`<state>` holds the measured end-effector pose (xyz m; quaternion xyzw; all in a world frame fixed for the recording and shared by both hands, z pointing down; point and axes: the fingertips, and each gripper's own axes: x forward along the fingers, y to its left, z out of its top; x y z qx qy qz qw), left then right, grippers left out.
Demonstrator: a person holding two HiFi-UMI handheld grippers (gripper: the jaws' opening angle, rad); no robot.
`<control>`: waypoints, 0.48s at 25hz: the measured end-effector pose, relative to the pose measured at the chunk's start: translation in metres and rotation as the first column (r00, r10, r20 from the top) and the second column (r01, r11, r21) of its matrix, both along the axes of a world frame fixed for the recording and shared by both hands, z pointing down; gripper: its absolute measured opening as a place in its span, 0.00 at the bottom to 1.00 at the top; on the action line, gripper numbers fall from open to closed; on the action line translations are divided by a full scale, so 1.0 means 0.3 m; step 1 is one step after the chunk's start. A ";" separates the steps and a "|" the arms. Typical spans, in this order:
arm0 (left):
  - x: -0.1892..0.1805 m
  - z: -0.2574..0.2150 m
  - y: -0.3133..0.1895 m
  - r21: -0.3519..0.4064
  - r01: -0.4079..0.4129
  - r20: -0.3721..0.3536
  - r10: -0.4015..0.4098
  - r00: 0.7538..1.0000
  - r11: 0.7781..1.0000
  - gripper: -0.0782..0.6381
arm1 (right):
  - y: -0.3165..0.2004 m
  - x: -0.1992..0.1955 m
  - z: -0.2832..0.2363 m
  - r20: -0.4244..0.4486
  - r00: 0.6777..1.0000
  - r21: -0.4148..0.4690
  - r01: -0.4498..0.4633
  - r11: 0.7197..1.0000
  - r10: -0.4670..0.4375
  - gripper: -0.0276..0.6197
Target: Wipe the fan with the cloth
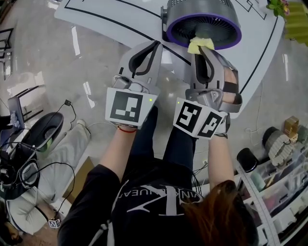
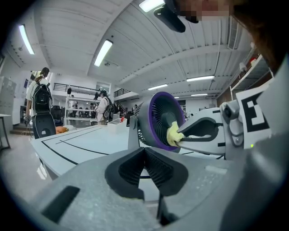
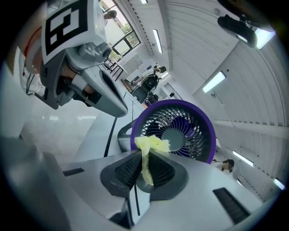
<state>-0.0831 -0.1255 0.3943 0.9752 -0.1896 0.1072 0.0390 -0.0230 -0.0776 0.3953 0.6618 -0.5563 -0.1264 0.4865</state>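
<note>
A grey fan (image 1: pixel 202 21) with a purple rim stands on the white table (image 1: pixel 106 19), its grille facing me. My right gripper (image 1: pixel 202 48) is shut on a small yellow cloth (image 1: pixel 200 44), which sits at the lower rim of the grille. The right gripper view shows the cloth (image 3: pixel 149 146) pinched between the pads, just in front of the fan (image 3: pixel 176 131). My left gripper (image 1: pixel 153 45) hovers to the left of the fan, shut with nothing in it. In the left gripper view the closed jaws (image 2: pixel 144 155) point past the fan (image 2: pixel 165 119) and the cloth (image 2: pixel 174 133).
Black lines cross the table top. A green plant (image 1: pixel 284 9) stands at the far right table edge. Storage drawers (image 1: pixel 279 182) line the floor on the right, and a chair with cables (image 1: pixel 43 129) is on the left. People (image 2: pixel 38 103) stand far behind.
</note>
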 end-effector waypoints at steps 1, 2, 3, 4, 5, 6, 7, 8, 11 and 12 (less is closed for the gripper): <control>-0.005 0.001 -0.003 0.001 0.003 -0.001 -0.003 1.000 1.000 0.11 | -0.006 -0.015 0.012 0.000 1.000 -0.010 0.010 1.000 -0.010 0.10; -0.009 0.003 -0.006 0.002 0.005 -0.001 -0.005 1.000 1.000 0.11 | -0.013 -0.027 0.020 0.001 1.000 -0.018 0.016 1.000 -0.016 0.10; -0.013 0.004 -0.009 0.002 0.007 0.000 -0.007 1.000 1.000 0.11 | -0.020 -0.035 0.024 0.006 1.000 -0.021 0.018 1.000 -0.018 0.11; -0.016 0.003 -0.012 0.001 0.008 0.000 -0.008 1.000 1.000 0.11 | -0.028 -0.039 0.023 0.017 1.000 -0.022 0.019 1.000 -0.019 0.11; -0.019 0.001 -0.015 -0.001 0.009 0.001 -0.009 1.000 1.000 0.11 | -0.037 -0.043 0.017 0.038 0.999 -0.020 0.020 1.000 -0.019 0.11; -0.024 -0.003 -0.017 -0.003 0.011 0.001 -0.011 1.000 1.000 0.11 | -0.045 -0.047 0.009 0.069 0.997 -0.017 0.021 1.000 -0.020 0.11; -0.030 -0.006 -0.018 -0.004 0.013 0.000 -0.013 1.000 1.000 0.11 | -0.051 -0.051 0.001 0.108 0.994 -0.012 0.021 1.000 -0.020 0.11; -0.039 -0.007 -0.018 -0.006 0.016 0.000 -0.016 1.000 1.000 0.11 | -0.054 -0.058 -0.004 0.149 0.989 -0.007 0.021 1.000 -0.019 0.11; -0.065 0.001 -0.018 -0.010 0.027 0.002 -0.027 1.000 1.000 0.11 | -0.058 -0.080 -0.013 0.271 0.962 0.008 0.020 1.000 -0.021 0.11; -0.069 0.002 -0.020 -0.010 0.030 0.003 -0.030 1.000 1.000 0.11 | -0.063 -0.088 -0.019 0.310 0.950 0.014 0.022 1.000 -0.026 0.11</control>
